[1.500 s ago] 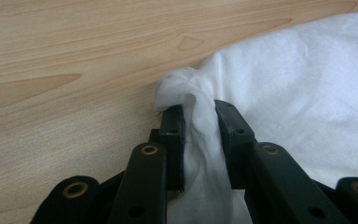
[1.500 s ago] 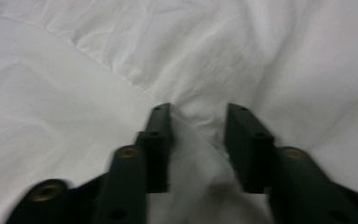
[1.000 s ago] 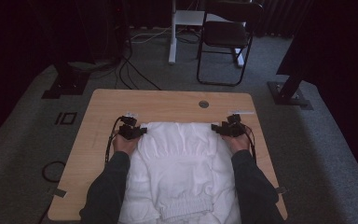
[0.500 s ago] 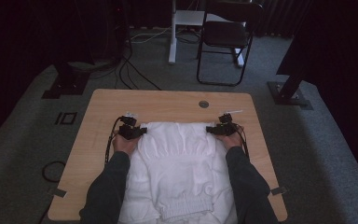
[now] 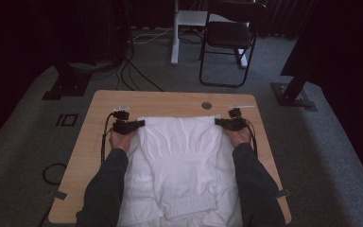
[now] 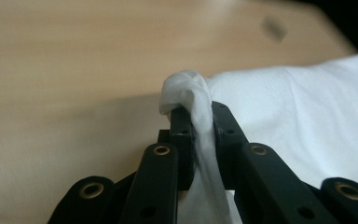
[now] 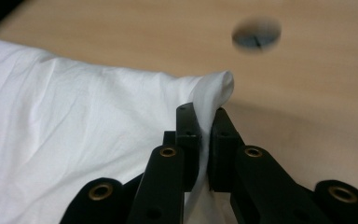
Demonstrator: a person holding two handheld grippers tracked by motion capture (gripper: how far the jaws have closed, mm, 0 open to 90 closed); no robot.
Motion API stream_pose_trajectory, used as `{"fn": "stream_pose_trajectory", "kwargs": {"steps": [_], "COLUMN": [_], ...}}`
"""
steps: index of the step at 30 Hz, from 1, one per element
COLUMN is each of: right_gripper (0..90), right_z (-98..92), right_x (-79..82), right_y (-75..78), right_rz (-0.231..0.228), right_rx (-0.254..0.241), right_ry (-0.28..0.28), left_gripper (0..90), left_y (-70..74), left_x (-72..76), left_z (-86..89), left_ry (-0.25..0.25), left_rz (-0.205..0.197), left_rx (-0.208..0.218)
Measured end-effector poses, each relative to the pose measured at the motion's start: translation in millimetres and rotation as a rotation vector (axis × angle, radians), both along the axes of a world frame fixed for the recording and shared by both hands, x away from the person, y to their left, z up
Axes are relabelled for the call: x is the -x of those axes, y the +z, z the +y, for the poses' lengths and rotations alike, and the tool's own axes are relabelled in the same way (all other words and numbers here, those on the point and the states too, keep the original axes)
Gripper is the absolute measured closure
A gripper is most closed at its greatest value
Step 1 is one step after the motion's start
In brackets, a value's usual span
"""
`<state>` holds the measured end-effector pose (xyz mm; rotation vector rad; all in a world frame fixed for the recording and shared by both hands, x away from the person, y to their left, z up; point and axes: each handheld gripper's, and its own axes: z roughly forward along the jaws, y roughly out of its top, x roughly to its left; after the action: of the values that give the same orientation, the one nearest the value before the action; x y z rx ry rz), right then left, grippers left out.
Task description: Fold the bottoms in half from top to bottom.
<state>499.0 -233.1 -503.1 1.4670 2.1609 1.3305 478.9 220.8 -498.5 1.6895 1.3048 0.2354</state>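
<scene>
High view: the white garment (image 5: pixel 182 161) lies flat mid-surface (image 5: pixel 170 99), its 2 far corners pinched by the left claw (image 5: pixel 141 124) and right claw (image 5: pixel 217 121), likely to lift or fold it evenly.

Left gripper view: the left claw (image 6: pixel 200 123) clamps bunched cloth (image 6: pixel 189 93).

Right gripper view: the right claw (image 7: pixel 205 121), having just been closing, grips a soft, creased corner (image 7: pixel 216 88).

Light wooden table (image 5: pixel 170 100) with round cable hole (image 5: pixel 206 105) at far edge; white garment (image 5: pixel 179 161) spread across near half.
</scene>
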Motion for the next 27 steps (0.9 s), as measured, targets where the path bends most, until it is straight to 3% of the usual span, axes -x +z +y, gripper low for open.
{"fn": "stream_pose_trajectory", "kwargs": {"steps": [2, 4, 9, 13, 16, 21, 27], "right_gripper": [85.1, 85.1, 84.8, 84.8, 84.8, 84.7, 84.5], "right_z": [-0.9, -1.3, -0.7, -6.2, -12.0, -21.7, -25.7], "right_x": [1.5, 1.8, 5.4, 16.6, 32.5, 71.9, 113.3], "right_y": [14.2, 23.7, 33.5, 34.3, 36.7, 39.2, 28.2], "right_rz": [-0.061, -0.092, -0.121, -0.141, -0.172, -0.228, -0.234], "right_rx": [-0.027, -0.037, -0.025, -0.062, -0.093, -0.086, -0.043], "right_ry": [-0.008, -0.015, 0.013, 0.037, 0.062, 0.116, 0.169], "left_gripper": [82.6, 82.4, 81.9, 81.8, 81.8, 81.7, 81.4], "left_y": [11.9, 23.2, 32.6, 36.0, 43.2, 54.2, 47.5], "left_x": [-0.5, -1.4, 2.4, 14.6, 30.0, 67.7, 112.8], "left_z": [0.7, 0.0, 1.6, 1.0, 1.9, 2.4, 3.7], "left_ry": [-0.006, -0.004, -0.015, -0.042, -0.073, -0.143, -0.212], "left_rz": [-0.035, -0.062, -0.085, -0.114, -0.152, -0.227, -0.251], "left_rx": [0.015, 0.007, 0.02, 0.007, 0.017, 0.018, -0.019]}}
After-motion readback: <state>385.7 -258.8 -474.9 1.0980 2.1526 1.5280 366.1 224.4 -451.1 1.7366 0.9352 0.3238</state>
